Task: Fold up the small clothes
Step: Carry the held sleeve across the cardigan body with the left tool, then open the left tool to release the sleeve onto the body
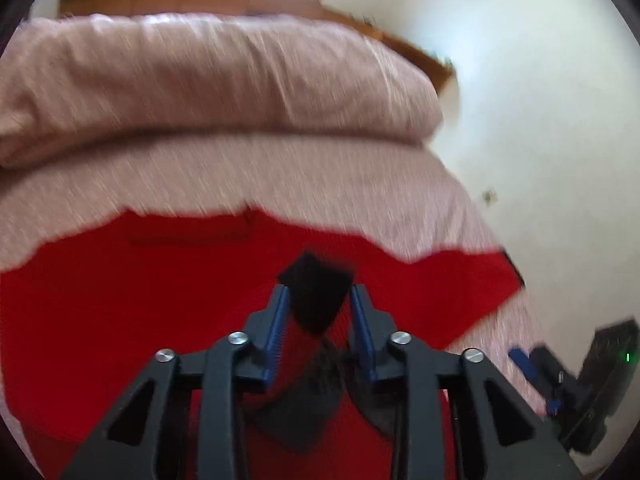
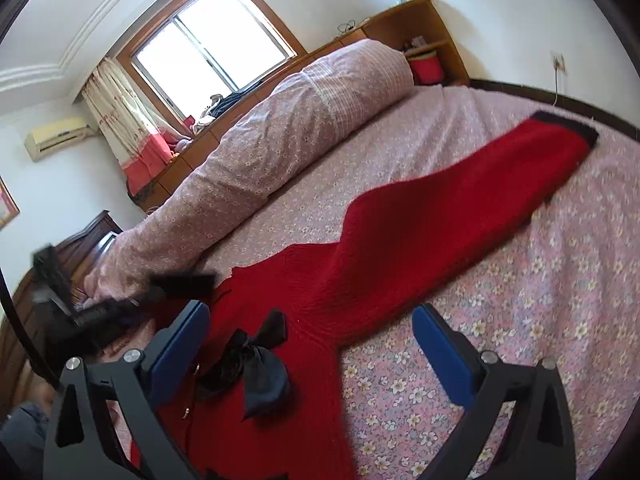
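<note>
Surface: floral pink bedspread (image 2: pixel 500 280), rolled quilt (image 2: pixel 280 128) behind.
Left gripper (image 1: pixel 318 300): I clench the red sweater's (image 2: pixel 400 240) black-cuffed sleeve (image 1: pixel 316 292).
Right gripper (image 2: pixel 312 344): released, above black bow (image 2: pixel 256 364).

The left tongs (image 1: pixel 318 294) are clamping a red sleeve with a black cuff (image 1: pixel 314 280) between their blue pads (image 1: pixel 276 332), the jaws standing close together on the cloth. The right tongs (image 2: pixel 310 330) are hanging with their jaws spread wide and nothing between the blue pads (image 2: pixel 438 354), angled down over the red knit sweater (image 2: pixel 400 240) on the bed (image 2: pixel 520 280).
</note>
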Available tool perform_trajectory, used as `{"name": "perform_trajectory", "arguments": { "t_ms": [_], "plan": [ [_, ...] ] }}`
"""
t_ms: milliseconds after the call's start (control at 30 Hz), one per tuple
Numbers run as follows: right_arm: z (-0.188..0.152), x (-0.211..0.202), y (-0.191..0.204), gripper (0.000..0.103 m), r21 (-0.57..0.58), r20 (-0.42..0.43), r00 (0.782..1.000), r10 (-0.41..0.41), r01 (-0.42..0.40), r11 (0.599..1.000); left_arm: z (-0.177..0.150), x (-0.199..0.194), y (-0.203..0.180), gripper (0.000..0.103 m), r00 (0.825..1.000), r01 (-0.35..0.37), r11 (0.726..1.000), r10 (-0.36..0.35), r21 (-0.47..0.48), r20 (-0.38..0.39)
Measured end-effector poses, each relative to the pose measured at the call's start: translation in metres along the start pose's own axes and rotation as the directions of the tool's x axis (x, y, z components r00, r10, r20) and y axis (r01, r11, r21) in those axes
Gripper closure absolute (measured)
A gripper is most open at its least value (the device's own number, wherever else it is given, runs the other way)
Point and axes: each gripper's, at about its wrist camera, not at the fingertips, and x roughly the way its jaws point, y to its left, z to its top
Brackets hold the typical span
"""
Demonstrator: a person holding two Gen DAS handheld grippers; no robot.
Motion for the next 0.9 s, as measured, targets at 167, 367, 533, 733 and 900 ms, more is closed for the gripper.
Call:
{"name": "perform_trajectory", "arguments": {
  "t_ms": [167,367,533,733,900],
  "plan": [
    [-0.002,0.003,-0.001,0.000,-0.013,-0.023,1.000,-0.008,0.008,1.000,-0.010,-0.005,0.000,0.071,0.997,0.041,0.999,-0.042,-0.026,-0.063],
    [-0.004,0.016,0.011,0.000,-0.069,-0.056,0.998,-0.015,0.011,0.998,-0.017,-0.028,0.025,0.052,1.000,-0.006,0.996,0.006,-0.083,0.006],
    [-0.001,0.014,0.004,0.000,-0.047,-0.055,0.998,0.012,-0.014,0.999,-0.062,-0.022,0.038,0.052,0.986,-0.151,0.986,0.156,-0.066,0.067],
    [-0.004,0.018,-0.008,0.000,0.119,-0.018,0.933,0.359,-0.355,0.927,-0.122,-0.002,0.041,0.049,0.931,-0.317,0.946,0.323,-0.065,0.168],
    [-0.005,0.018,0.002,0.000,0.081,-0.001,0.922,0.388,-0.387,0.919,-0.121,-0.005,0.055,0.042,0.957,-0.222,0.969,0.238,-0.109,0.166]
  ]
}}
